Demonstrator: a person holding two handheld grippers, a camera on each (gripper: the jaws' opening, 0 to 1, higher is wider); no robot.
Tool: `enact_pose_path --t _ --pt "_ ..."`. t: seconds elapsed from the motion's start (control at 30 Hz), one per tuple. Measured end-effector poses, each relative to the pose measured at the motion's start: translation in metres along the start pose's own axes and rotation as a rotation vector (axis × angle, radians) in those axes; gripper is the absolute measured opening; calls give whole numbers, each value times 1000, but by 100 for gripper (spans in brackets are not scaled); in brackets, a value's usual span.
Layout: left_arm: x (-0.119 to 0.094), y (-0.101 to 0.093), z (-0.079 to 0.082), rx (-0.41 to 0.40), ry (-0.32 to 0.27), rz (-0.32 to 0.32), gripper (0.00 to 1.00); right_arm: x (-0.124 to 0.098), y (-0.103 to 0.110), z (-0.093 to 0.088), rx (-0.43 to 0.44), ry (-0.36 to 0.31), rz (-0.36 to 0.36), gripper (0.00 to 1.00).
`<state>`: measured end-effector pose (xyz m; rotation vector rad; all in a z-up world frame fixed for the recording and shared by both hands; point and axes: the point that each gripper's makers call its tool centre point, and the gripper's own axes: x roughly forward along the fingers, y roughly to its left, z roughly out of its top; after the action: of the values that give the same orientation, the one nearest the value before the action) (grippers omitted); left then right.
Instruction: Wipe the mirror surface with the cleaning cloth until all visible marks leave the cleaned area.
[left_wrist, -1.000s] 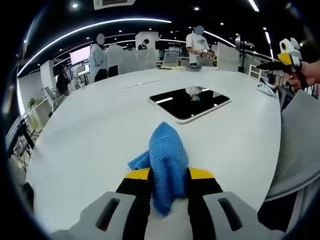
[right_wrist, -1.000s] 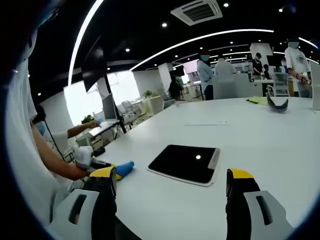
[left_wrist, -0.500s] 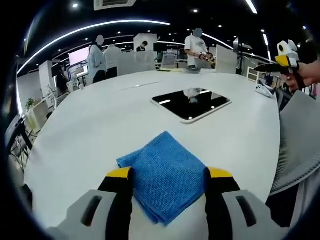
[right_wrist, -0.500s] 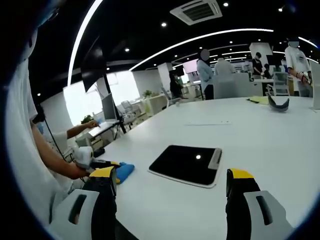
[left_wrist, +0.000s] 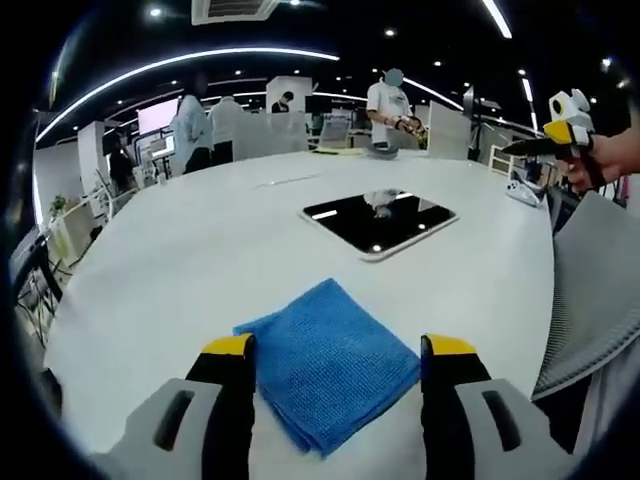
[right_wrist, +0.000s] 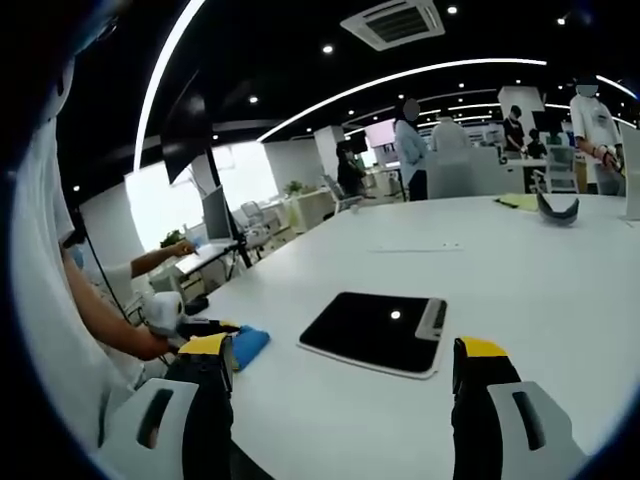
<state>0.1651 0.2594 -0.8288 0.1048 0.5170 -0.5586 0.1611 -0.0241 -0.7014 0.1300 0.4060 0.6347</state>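
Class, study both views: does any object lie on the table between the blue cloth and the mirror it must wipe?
Nothing visible does. The blue cloth lies flat on the white table between the open jaws of the left tool; only bare tabletop separates it from the mirror. The right tool is open too.

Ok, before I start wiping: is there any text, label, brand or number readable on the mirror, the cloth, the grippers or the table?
None can be read.
Mirror: dark glass with reflections, no lettering visible.
Blue cleaning cloth: plain weave, no tag or print.
Left gripper and right gripper: yellow tips, no legible marking.
Wall screens in the background: too small and blurred to read.
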Motion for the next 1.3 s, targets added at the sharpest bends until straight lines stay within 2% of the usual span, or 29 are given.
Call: enact_pose_path --t 0.07,0.17,0.3,0.43,0.67,0.8,0.97,1.3 --pt "-3 0 7 -4 -17 1 70 1 1 0 0 -2 1 91" --pt "-7 -4 25 -8 -57 -4 75 3 2 1 -6 -4 6 91" --pt "-8 -11 42 -17 -83 -26 90 3 1 3 -8 -8 10 92" --pt "-11 -20 61 -39 -119 -49 98 2 -1 3 -14 -11 12 93" --pt "-19 -43 105 -17 -190 -107 99 -3 -7 4 -23 -13 18 97" --pt "-23 -56 122 -7 -221 -138 99 -4 -9 5 -23 -15 22 99" --pt "-22 -73 127 9 -213 -178 99 -5 -10 3 -31 -8 28 100" --pt "-22 -81 125 28 -190 -191 99 -4 -11 -2 -32 13 43 100"
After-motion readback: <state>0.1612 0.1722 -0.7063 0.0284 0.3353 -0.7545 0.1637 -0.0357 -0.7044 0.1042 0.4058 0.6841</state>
